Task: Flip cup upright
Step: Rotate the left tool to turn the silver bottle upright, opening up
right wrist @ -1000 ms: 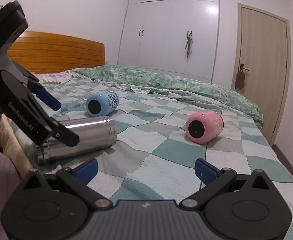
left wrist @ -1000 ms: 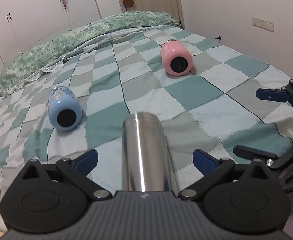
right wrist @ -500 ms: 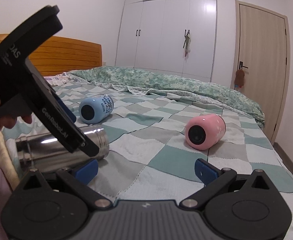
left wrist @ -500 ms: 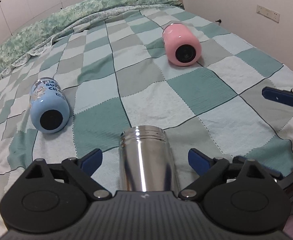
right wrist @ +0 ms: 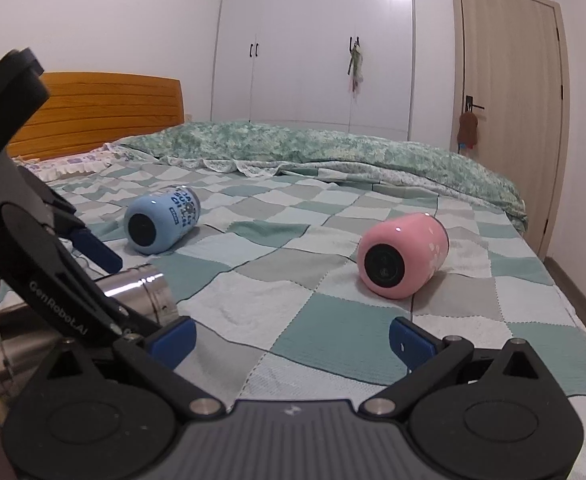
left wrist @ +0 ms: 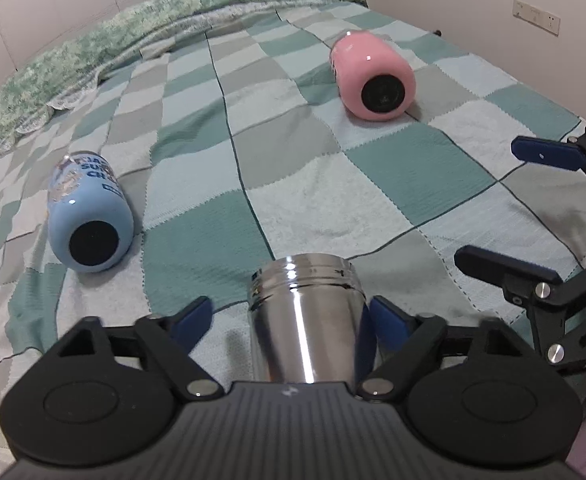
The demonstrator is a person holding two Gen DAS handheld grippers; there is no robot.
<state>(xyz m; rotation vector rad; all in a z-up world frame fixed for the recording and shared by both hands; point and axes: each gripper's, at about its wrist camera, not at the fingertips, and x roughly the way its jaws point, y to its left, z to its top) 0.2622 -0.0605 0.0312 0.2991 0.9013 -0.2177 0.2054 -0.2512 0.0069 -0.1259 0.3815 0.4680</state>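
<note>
A steel cup (left wrist: pixel 307 328) lies on its side on the checked bedspread, between the fingers of my left gripper (left wrist: pixel 291 320). The jaws are narrowed; the right pad touches the cup, while a gap shows at the left pad. It also shows in the right wrist view (right wrist: pixel 141 292), partly hidden by the left gripper. A blue cup (left wrist: pixel 89 220) and a pink cup (left wrist: pixel 373 76) lie on their sides farther off, bases toward me. My right gripper (right wrist: pixel 291 338) is open and empty over the bedspread.
The right gripper's fingers (left wrist: pixel 545 152) reach in from the right edge of the left wrist view. A green duvet (right wrist: pixel 333 152) is bunched along the far side of the bed. A wooden headboard (right wrist: pixel 105 108), wardrobe and door stand behind.
My left gripper's jaws have closed in around the steel cup and the gripper has tilted down and forward. The right gripper stays open, shifted slightly.
</note>
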